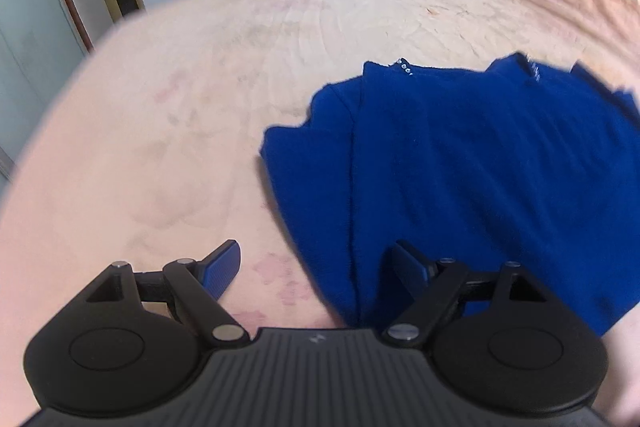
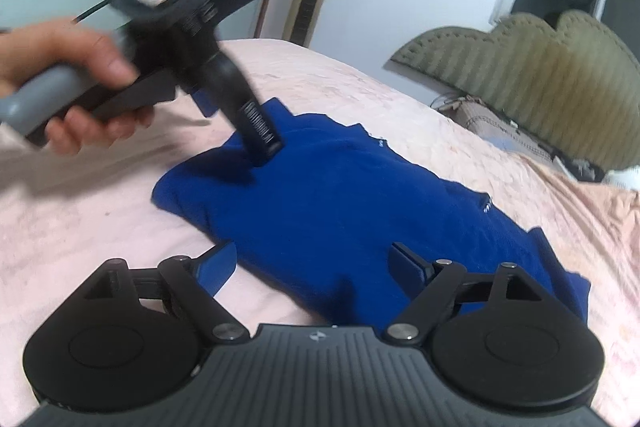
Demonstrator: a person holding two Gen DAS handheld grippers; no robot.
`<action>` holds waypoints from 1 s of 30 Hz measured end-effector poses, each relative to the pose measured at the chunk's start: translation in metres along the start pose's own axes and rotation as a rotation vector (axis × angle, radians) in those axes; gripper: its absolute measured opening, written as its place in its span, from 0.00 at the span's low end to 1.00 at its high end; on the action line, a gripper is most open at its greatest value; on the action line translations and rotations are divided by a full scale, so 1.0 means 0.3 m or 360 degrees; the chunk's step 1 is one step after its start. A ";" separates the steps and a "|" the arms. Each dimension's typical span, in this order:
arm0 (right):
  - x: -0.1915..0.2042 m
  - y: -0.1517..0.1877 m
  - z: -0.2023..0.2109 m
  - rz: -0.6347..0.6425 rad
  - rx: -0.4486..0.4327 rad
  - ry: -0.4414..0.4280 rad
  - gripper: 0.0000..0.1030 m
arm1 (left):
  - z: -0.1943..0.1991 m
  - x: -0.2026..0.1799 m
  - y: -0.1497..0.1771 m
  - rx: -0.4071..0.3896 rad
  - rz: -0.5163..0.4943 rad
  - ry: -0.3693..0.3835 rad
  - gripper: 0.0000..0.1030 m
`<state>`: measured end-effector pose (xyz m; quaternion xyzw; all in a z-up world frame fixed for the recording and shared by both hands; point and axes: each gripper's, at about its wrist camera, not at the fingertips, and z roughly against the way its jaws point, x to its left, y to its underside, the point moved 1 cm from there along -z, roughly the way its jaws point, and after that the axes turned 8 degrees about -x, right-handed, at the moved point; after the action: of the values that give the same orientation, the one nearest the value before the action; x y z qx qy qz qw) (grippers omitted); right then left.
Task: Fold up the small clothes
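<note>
Both jaws gape empty: left hand-held gripper [image 1: 316, 269] and right hand-held gripper [image 2: 314, 267] flank the royal-blue knit garment [image 1: 460, 167] lying partly folded on the pink-blanketed bed [image 1: 180, 107]; next, probably pinching an edge.

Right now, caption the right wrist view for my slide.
Open right gripper over a blue garment on a pink bed, left gripper reaching its far edge.

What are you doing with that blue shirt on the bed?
A person is folding a small blue garment on a bed with a pink blanket. They hold a hand-held gripper in each hand. The left hand-held gripper is open over the garment's near edge. The right hand-held gripper is open too, above another edge. Neither is gripping the cloth, which lies partly folded.
</note>
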<state>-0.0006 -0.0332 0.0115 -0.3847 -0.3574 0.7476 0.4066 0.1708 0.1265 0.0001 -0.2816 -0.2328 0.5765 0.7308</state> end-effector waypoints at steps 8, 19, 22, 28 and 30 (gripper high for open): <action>0.107 0.017 -0.066 0.0234 0.0055 0.0071 0.84 | -0.109 0.135 -0.068 0.0045 0.0395 0.0327 0.88; 0.186 0.014 -0.164 0.0429 0.0017 0.0234 0.84 | -0.222 0.145 -0.141 -0.0099 0.0547 0.0569 1.00; 0.200 0.002 -0.200 0.0480 -0.0004 0.0281 0.84 | -0.263 0.161 -0.159 -0.0087 0.0680 0.0759 1.00; 0.217 -0.029 -0.273 0.0530 -0.0043 0.0330 0.81 | -0.329 0.176 -0.176 -0.0080 0.0861 0.0997 1.00; 0.224 -0.037 -0.294 0.0532 -0.0048 0.0328 0.78 | -0.345 0.175 -0.183 -0.0077 0.0907 0.1033 1.00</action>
<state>0.0546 0.0503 -0.0378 -0.5193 -0.2563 0.7559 0.3054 0.2905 0.1533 -0.0376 -0.5183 0.0826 0.6312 0.5710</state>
